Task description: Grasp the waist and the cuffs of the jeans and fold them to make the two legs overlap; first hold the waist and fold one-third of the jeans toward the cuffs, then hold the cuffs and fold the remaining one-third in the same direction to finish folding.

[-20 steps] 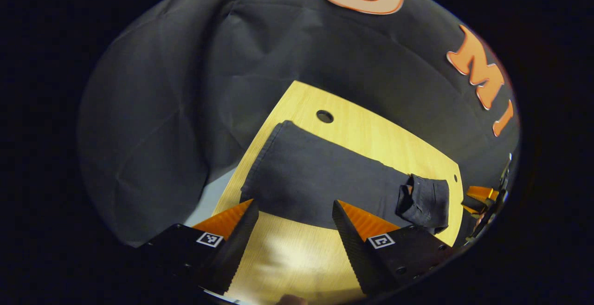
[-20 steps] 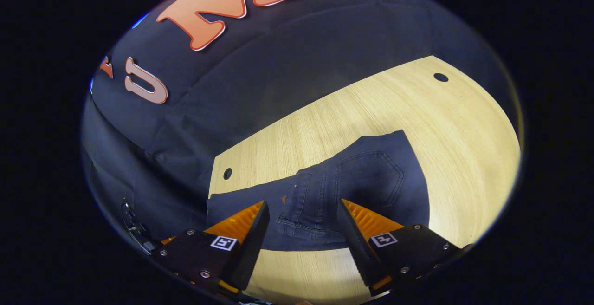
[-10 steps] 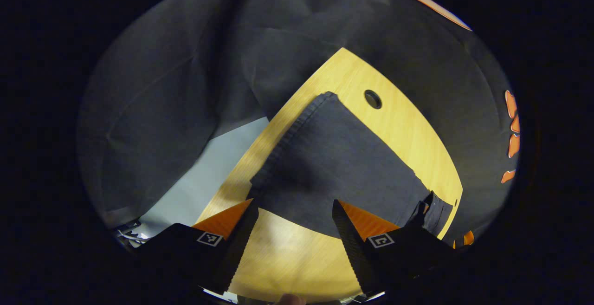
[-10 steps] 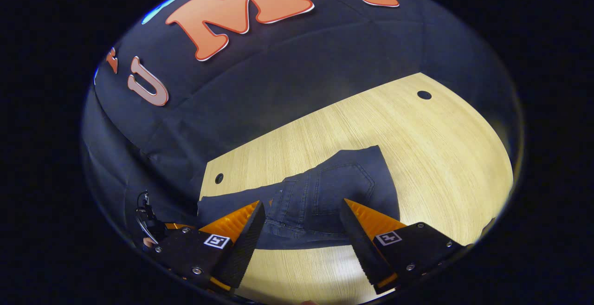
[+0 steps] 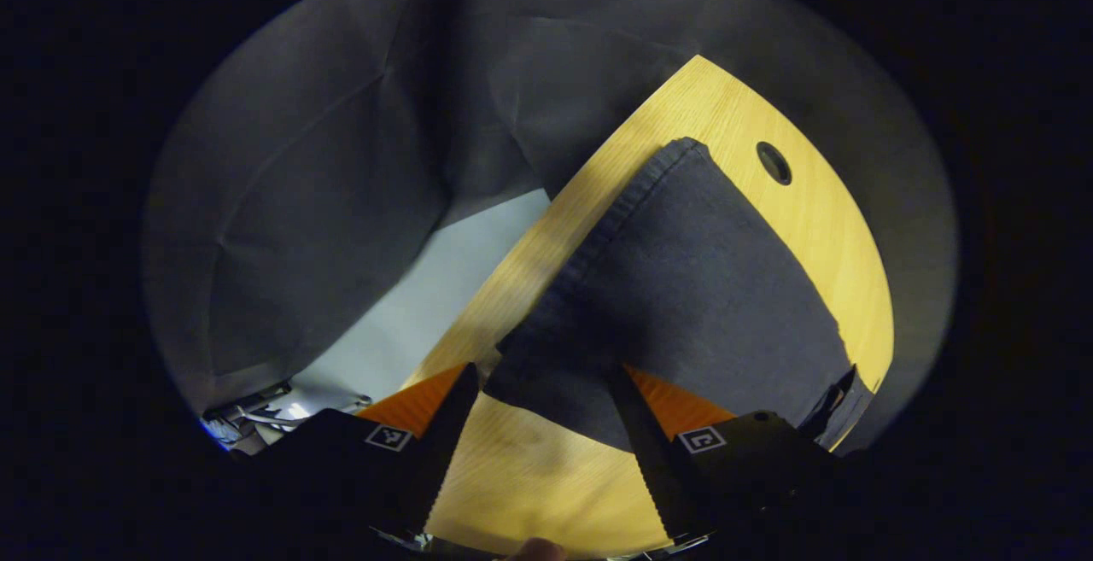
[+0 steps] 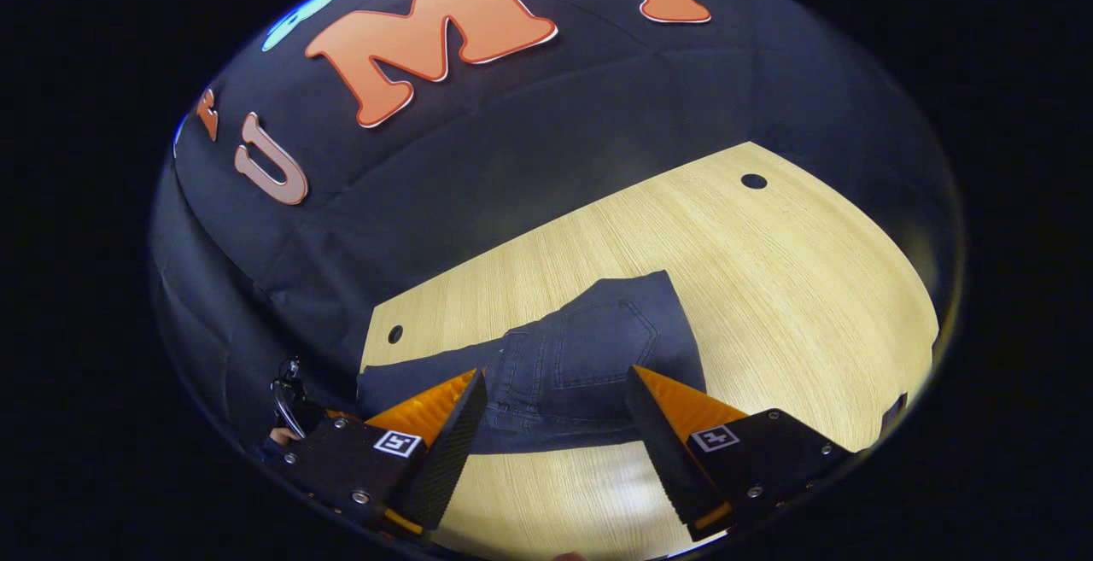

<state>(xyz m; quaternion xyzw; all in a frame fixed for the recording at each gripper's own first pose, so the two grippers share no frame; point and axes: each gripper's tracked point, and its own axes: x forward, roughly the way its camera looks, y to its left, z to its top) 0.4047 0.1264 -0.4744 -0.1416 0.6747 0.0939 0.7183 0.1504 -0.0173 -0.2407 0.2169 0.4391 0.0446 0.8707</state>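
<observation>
Jeans (image 5: 692, 288) lie flat on wooden table (image 5: 546, 484), dark denim, legs overlapped. Left gripper view: cuff end runs from centre toward upper right of frame, hem corner near table hole (image 5: 774, 162). Left gripper (image 5: 540, 420) fingers spread apart, holding nothing (hovering near cuff edge). Right gripper view: waist with back pocket (image 6: 589, 356) at lower centre. Right gripper (image 6: 555, 424) fingers apart, nothing held.

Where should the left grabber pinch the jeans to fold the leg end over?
Probably the cuffs' near corner, between the left gripper's open fingers. Come in low from the table's near edge: the jeans lie flat, with that stitched hem nearest.
</observation>
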